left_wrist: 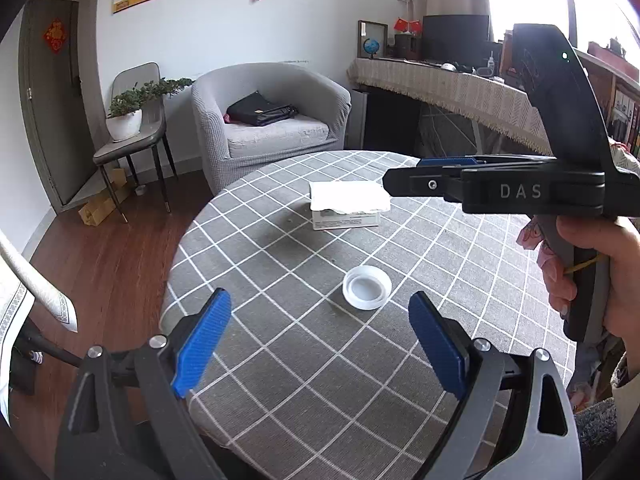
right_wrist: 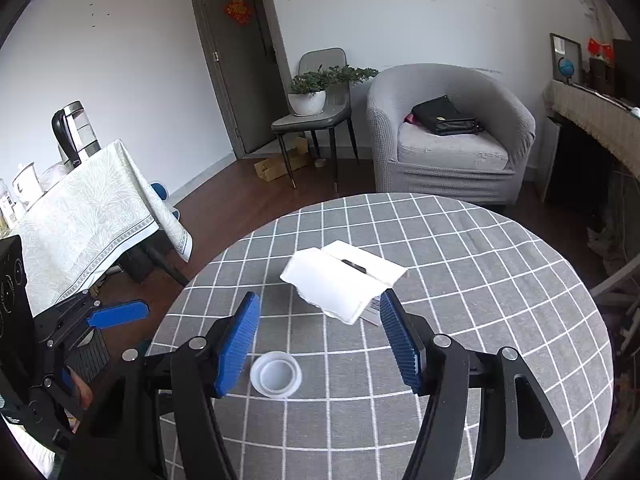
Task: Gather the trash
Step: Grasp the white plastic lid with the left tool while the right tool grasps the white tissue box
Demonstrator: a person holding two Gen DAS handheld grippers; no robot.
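A white plastic lid (left_wrist: 367, 287) lies upside down on the round table with a grey checked cloth (left_wrist: 304, 364). It also shows in the right wrist view (right_wrist: 276, 375). Behind it a white tissue (left_wrist: 349, 197) drapes over a small white box (left_wrist: 346, 221); tissue (right_wrist: 336, 286) and box (right_wrist: 366, 262) show in the right wrist view too. My left gripper (left_wrist: 320, 344) is open and empty, just short of the lid. My right gripper (right_wrist: 320, 340) is open and empty above the table, the lid below its left finger. It appears from the side in the left wrist view (left_wrist: 408, 182).
A grey armchair (left_wrist: 272, 116) with a black bag (left_wrist: 260, 110) stands beyond the table. A chair with a potted plant (left_wrist: 128, 116) is at the left. A side table with a pale cloth and kettle (right_wrist: 76, 128) stands left. A long covered desk (left_wrist: 460, 84) runs along the right.
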